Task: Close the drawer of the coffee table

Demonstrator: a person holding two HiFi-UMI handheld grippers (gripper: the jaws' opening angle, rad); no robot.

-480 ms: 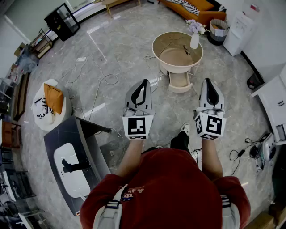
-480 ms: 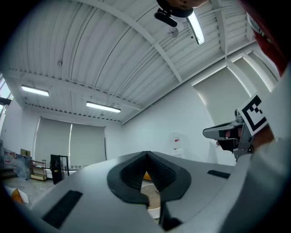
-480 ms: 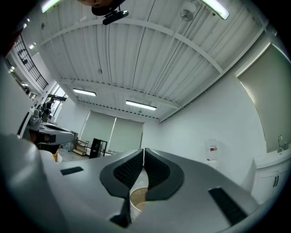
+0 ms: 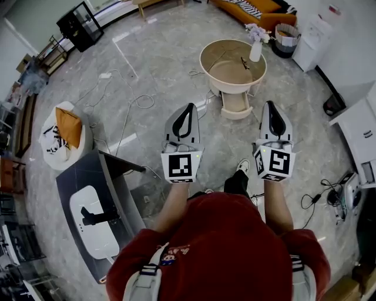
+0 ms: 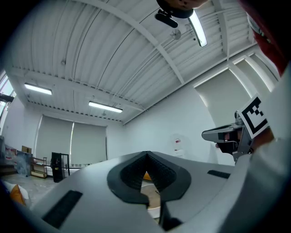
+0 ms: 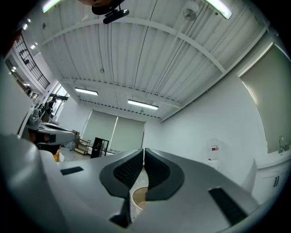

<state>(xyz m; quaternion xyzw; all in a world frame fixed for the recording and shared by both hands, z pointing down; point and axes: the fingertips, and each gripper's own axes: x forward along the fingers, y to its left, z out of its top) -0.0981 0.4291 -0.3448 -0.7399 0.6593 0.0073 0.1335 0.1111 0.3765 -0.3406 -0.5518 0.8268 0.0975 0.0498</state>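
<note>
The round beige coffee table stands ahead on the grey marble floor. Its drawer is pulled out toward me. A white vase with flowers sits on the tabletop. My left gripper and right gripper are held side by side in the air, short of the drawer and touching nothing. Both are shut and empty. In the left gripper view the jaws meet at their tips. In the right gripper view the jaws are pressed together, with the table showing below them.
A dark cabinet with a white device on it stands at my left. Further left is a white seat with an orange cushion. Cables trail across the floor. A white cabinet is on the right, a sofa and bin beyond the table.
</note>
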